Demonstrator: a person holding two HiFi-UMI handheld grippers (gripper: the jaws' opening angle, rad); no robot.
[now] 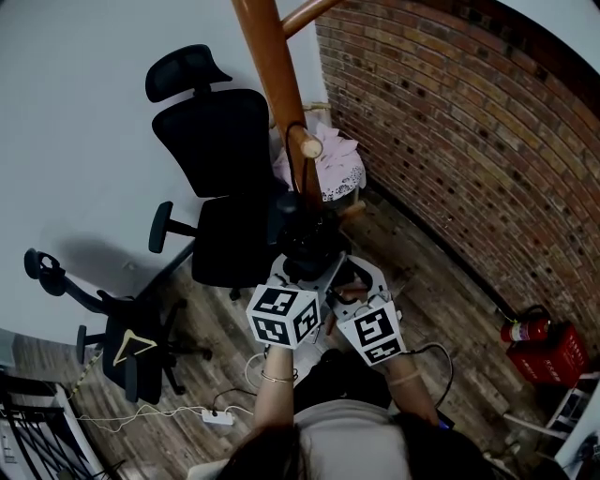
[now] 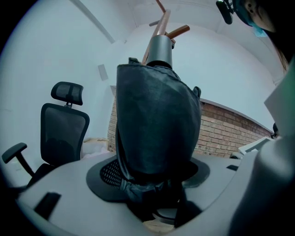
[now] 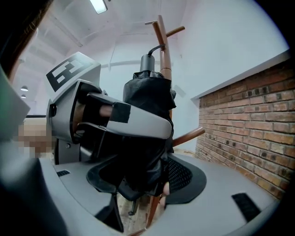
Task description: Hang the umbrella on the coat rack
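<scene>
Two claws: both closed on one folded umbrella, held upright in the air just in front of the rack.
Left claw: spread wide, with the dark fabric bundle filling the gap from pad to pad.
Right claw: gripping the same bundle, with the left claw's jaw crossing in front.
Umbrella place: off the floor, handle end up, close beside the rack.
Strap: thin loop rising by the peg; cannot tell whether it is over the peg.
Rack edges: round peg end just above the umbrella; second peg slanting off near the top.
Left side: chair just beside the umbrella, backed by a white wall; little room there.
Right side: brick wall near, with an open strip of floor between it and the claws.
Corner behind rack: pink cloth heaped low.
Farther off: second chair at lower left and extinguisher at the wall foot, both well apart from the claws.
</scene>
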